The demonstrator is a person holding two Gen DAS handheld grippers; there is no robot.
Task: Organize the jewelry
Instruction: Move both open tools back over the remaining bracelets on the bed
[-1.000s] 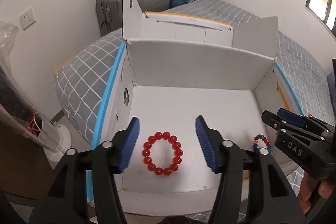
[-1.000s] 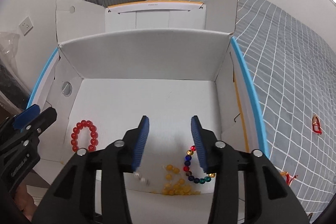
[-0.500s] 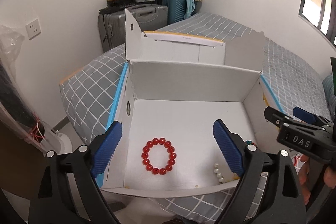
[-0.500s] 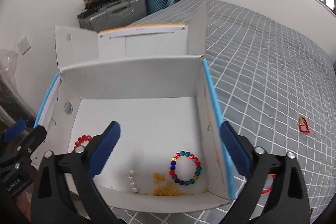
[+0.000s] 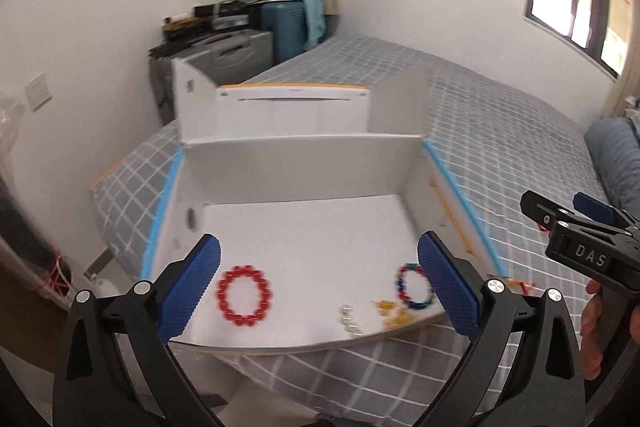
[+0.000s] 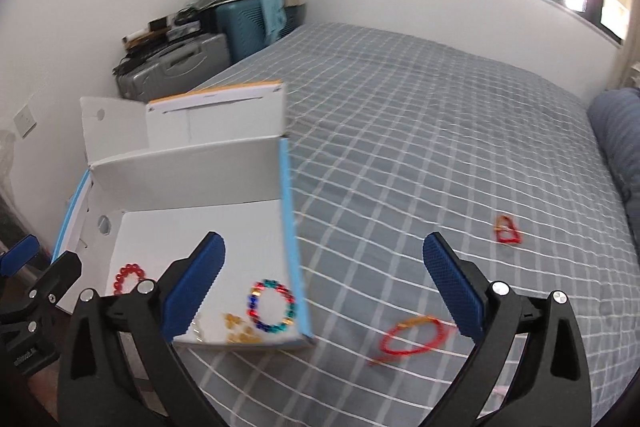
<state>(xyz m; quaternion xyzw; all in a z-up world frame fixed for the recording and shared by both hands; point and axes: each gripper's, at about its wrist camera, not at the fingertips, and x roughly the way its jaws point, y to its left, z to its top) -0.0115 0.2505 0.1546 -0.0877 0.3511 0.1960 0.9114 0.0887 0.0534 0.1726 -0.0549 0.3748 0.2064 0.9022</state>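
An open white cardboard box (image 5: pixel 304 163) (image 6: pixel 188 167) sits on the bed. In it lie a red bead bracelet (image 5: pixel 245 295) (image 6: pixel 128 273), a multicoloured bead bracelet (image 5: pixel 414 287) (image 6: pixel 272 305), amber beads (image 5: pixel 394 313) (image 6: pixel 240 331) and small pearls (image 5: pixel 349 317). My left gripper (image 5: pixel 318 291) is open and empty, above the box's front edge. My right gripper (image 6: pixel 324 287) is open and empty, over the box's right wall. A red cord bracelet (image 6: pixel 412 337) and a small red piece (image 6: pixel 507 230) lie on the blanket to the right of the box.
The bed has a grey checked blanket (image 6: pixel 420 131). Suitcases with clutter (image 5: pixel 240 43) stand against the far wall. A blue pillow (image 6: pixel 616 131) lies at the right. The right gripper's body (image 5: pixel 584 239) shows at the left wrist view's right edge.
Both grippers have opened wide and pulled back and up from the box. The right gripper has swung right, so the blanket and the red cord bracelet now show.
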